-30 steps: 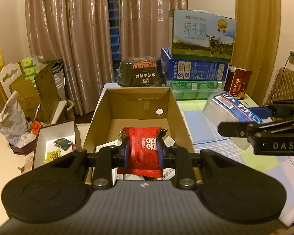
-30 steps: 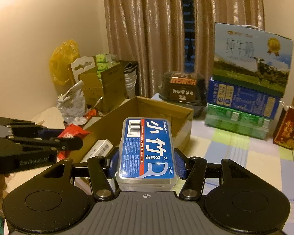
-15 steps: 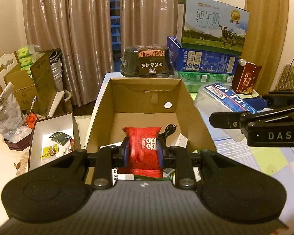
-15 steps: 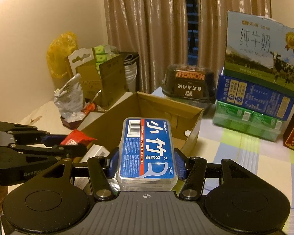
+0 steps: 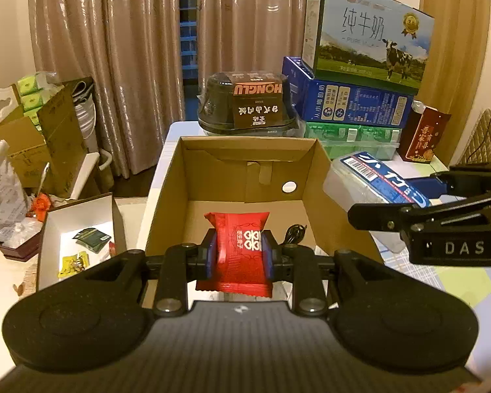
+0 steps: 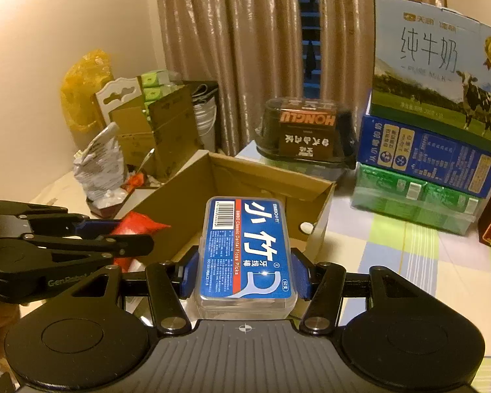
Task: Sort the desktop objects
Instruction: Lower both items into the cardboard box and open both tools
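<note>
My left gripper [image 5: 238, 255] is shut on a red snack packet [image 5: 237, 262], held over the near end of an open cardboard box [image 5: 320, 177]. A black cable [image 5: 294, 231] lies on the box floor. My right gripper [image 6: 245, 273] is shut on a clear floss-pick case with a blue label [image 6: 245, 249], hovering at the box's right wall [image 6: 317, 222]. In the left wrist view that case [image 5: 373, 180] shows at the right, just outside the box rim. The right wrist view has the left gripper [image 6: 137, 235] at the left with the red packet [image 6: 137, 226].
Beyond the box stand a black HONGLU container [image 5: 248, 104], stacked milk cartons [image 5: 366, 32], blue [image 5: 350, 101] and green [image 5: 353, 136] boxes, and a red carton [image 5: 424, 136]. A white tray [image 5: 54, 239] with sachets sits left. The checked tablecloth [image 6: 409, 262] lies right of the box.
Both grippers moved forward and slightly down toward the cardboard box, which now looks larger and nearer. Each still holds its item unchanged.
</note>
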The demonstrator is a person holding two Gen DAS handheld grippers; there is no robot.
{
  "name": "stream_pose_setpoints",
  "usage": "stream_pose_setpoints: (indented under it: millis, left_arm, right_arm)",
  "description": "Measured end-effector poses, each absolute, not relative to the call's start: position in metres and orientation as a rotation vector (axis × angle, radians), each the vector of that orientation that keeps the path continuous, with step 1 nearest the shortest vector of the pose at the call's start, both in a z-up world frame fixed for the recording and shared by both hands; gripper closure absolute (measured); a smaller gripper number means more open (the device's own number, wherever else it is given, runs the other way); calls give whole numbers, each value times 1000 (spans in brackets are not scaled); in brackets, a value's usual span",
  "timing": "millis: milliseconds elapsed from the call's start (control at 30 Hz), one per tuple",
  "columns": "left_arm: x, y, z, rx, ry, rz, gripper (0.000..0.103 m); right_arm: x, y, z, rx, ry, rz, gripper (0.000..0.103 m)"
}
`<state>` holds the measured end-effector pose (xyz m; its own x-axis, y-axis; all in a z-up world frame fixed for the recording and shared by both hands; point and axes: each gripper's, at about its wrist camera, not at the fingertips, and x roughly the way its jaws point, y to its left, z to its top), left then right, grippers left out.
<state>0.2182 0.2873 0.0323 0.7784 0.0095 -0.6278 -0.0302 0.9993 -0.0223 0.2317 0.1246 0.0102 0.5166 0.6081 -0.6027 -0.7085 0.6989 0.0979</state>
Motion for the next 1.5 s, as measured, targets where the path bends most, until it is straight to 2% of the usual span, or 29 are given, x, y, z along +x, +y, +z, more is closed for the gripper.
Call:
stream_pose_setpoints:
  millis: [100, 1300, 1333, 1367, 1400, 1500]
  left_arm:
    - [227, 292, 27, -52, 683, 15, 67]
    - [207, 306, 25, -10, 702, 45, 64]
    - [207, 306, 25, -9, 702, 46, 61]
    - [207, 307, 25, -8, 703, 47, 60]
    - [206, 307, 24, -7, 704, 48, 57]
    - [204, 308, 21, -4, 710, 49, 56]
  right_arm:
    - [235, 126, 8, -162, 661, 791, 49]
    - [241, 158, 5, -96, 713, 808, 49]
    - [244, 159, 5, -78, 712, 823, 43]
    - [247, 160, 5, -67, 717, 832, 29]
    - [249, 161, 5, -57, 721, 831, 26]
    - [249, 158, 8, -55, 702, 819, 25]
